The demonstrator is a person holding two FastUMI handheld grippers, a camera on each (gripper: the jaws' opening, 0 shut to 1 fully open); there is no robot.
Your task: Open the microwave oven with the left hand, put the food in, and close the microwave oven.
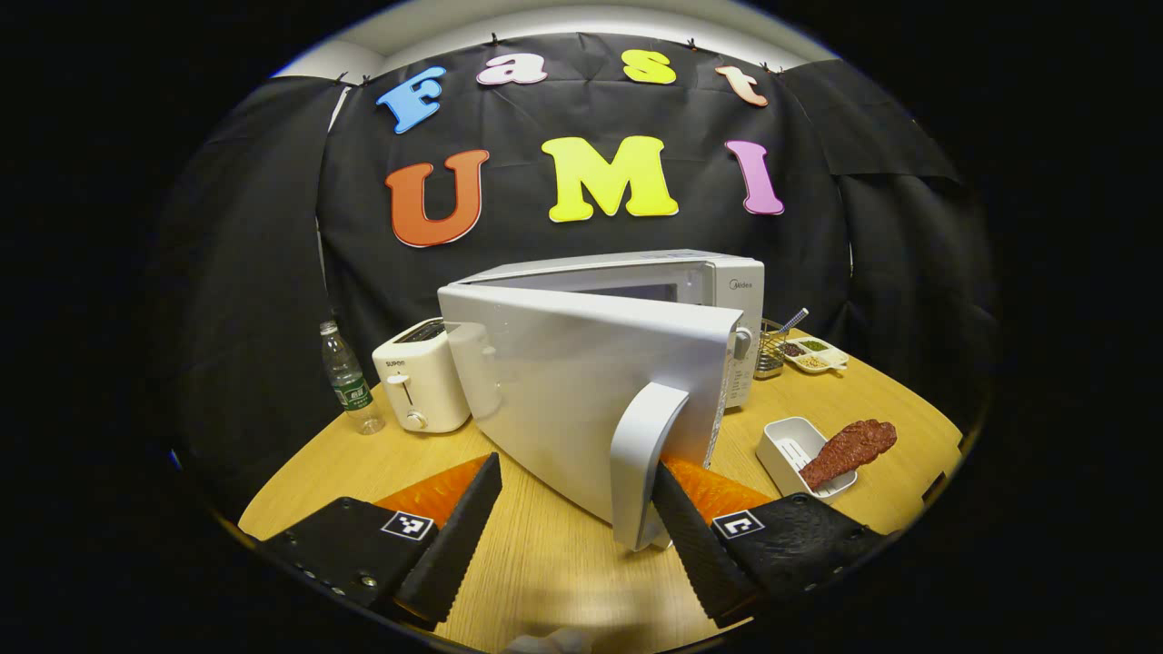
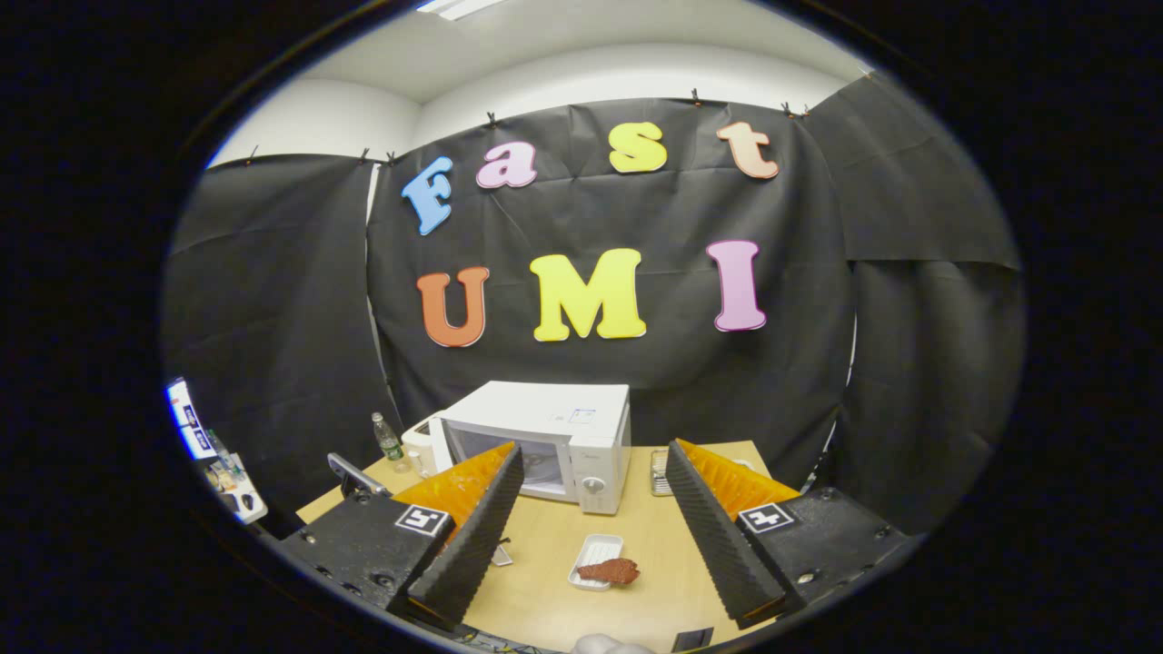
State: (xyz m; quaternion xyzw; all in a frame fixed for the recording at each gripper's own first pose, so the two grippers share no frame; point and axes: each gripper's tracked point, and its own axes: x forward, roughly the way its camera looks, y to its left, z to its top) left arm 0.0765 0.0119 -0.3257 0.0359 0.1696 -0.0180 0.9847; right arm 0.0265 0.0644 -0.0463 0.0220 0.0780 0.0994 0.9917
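Door (image 1: 581, 391) of microwave (image 1: 718, 282) half open, frame centre; left gripper (image 1: 572, 527) spread wide, one finger hooked behind handle (image 1: 645, 463); food (image 1: 849, 451) on tray (image 1: 786, 445), lower right; right gripper (image 2: 591, 527) spread, hovering above; next: swing door fully open, then grab food.

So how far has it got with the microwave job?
The microwave door is partly swung open, and the left gripper is at its handle, fingers spread. The food lies on its white tray on the table. Loading and closing remain.
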